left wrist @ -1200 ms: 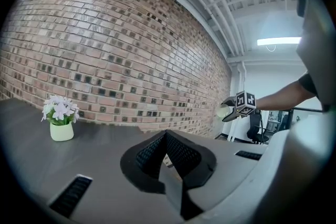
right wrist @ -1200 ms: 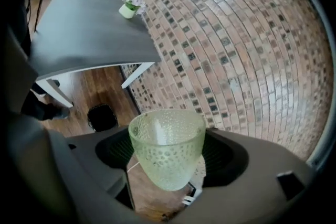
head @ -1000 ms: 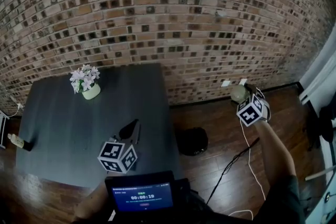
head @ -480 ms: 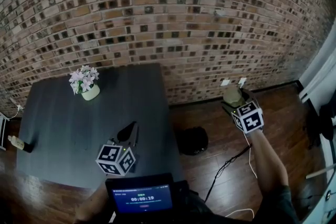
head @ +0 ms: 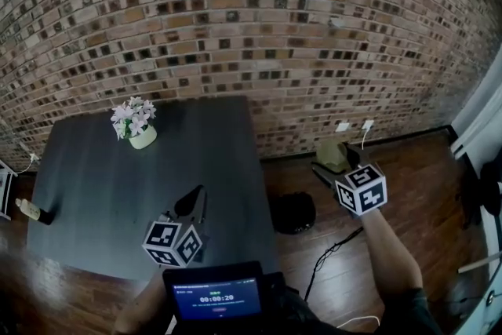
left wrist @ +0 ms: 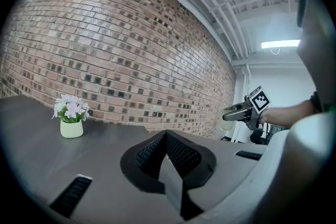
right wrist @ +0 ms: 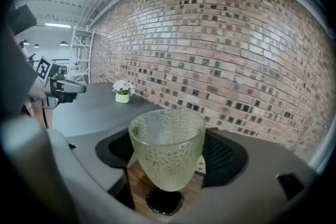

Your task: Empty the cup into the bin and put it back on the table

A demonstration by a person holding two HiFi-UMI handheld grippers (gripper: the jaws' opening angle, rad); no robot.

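Observation:
A pale green dimpled glass cup (right wrist: 167, 152) stands upright between the jaws of my right gripper (right wrist: 168, 165), which is shut on it. I see nothing inside the cup. In the head view the cup (head: 336, 150) and right gripper (head: 325, 167) hang over the wooden floor, right of the dark table (head: 102, 192). The round black bin (head: 292, 212) sits on the floor by the table's corner, below and left of the cup; it also shows under the cup (right wrist: 165, 201). My left gripper (head: 194, 198) hovers over the table's near part, its pads (left wrist: 181, 152) together and holding nothing.
A small pot of pale flowers (head: 137, 129) stands at the table's far left. A bottle (head: 31, 212) lies at its left edge. A tablet screen (head: 216, 294) is close in front. Cables (head: 337, 247) run across the floor under the right arm. A brick wall stands behind.
My right gripper has carried the cup left and nearer, toward the bin, rolling as it went. The left gripper has stayed where it was.

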